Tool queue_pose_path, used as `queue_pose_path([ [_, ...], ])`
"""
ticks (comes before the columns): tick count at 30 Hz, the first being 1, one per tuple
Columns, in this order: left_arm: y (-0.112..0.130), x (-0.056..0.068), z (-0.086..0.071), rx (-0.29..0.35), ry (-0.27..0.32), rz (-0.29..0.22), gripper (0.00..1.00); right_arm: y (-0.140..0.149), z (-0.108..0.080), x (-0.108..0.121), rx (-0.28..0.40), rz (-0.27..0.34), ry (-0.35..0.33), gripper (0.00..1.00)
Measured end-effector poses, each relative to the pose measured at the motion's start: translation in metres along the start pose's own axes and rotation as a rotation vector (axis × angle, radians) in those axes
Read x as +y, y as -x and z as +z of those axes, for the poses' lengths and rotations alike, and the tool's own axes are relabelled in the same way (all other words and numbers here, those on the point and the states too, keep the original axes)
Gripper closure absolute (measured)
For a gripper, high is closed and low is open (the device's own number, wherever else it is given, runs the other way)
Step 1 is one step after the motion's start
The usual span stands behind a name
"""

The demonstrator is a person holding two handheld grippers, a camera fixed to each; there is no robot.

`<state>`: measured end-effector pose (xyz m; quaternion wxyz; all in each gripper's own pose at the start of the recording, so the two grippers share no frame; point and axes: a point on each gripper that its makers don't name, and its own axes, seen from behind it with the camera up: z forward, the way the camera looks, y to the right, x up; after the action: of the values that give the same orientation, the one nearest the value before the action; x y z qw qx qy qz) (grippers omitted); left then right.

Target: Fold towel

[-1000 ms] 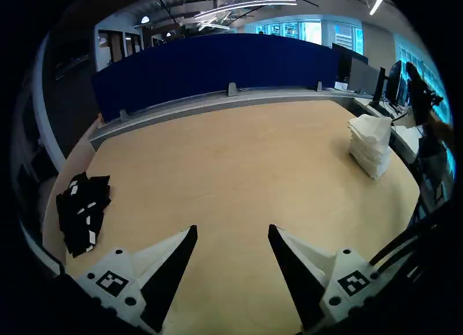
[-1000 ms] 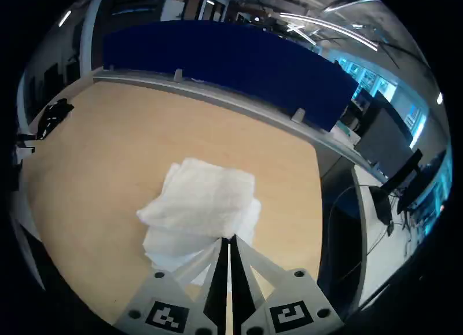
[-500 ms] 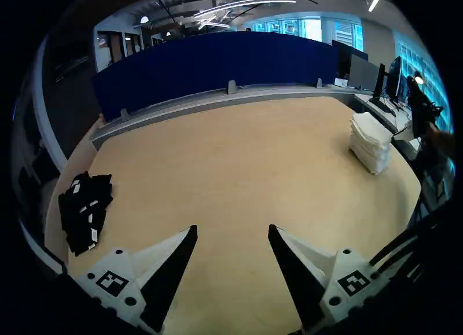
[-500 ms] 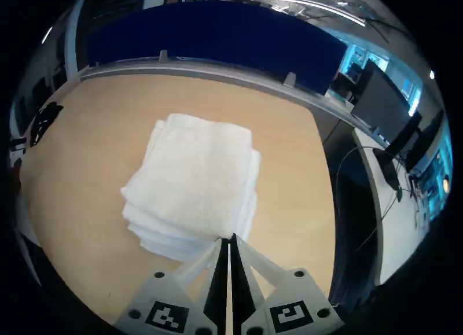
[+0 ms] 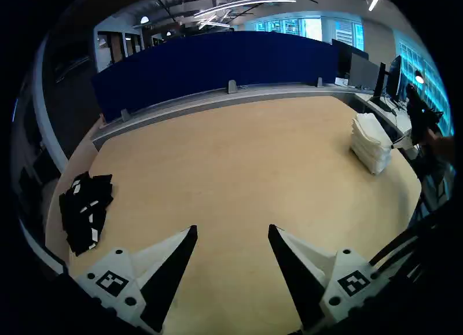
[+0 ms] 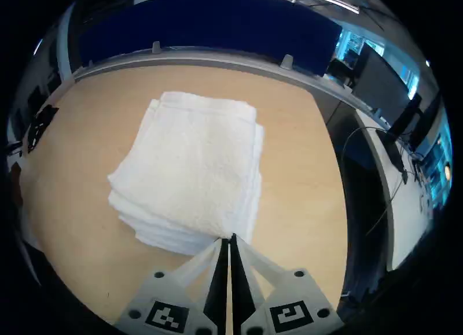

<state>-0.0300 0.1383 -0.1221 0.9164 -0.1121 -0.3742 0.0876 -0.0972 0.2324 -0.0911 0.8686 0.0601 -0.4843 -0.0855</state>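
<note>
My left gripper (image 5: 231, 226) hung spread open over table (image 5: 243, 155); my right gripper (image 6: 230, 238) was clamped tight at near corner of towels (image 6: 191, 167), stacked by table's edge, couldn't tell if pinching cloth

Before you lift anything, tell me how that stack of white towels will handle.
The stack of white towels looks like soft terry, so lifted by a corner it would likely droop. Pushed, its separate layers may shear apart.
</note>
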Motion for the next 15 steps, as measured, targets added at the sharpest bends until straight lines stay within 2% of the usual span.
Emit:
queue_pose_path([
  [11, -0.0022, 0.0024, 0.0031, -0.002, 0.004, 0.002, 0.09, -0.0018, 0.0041, 0.0012, 0.010, 0.030, 0.005, 0.97],
  [15, -0.0034, 0.0023, 0.0039, -0.002, 0.004, 0.006, 0.09, -0.0032, -0.0009, -0.0004, 0.028, 0.030, 0.011, 0.92],
])
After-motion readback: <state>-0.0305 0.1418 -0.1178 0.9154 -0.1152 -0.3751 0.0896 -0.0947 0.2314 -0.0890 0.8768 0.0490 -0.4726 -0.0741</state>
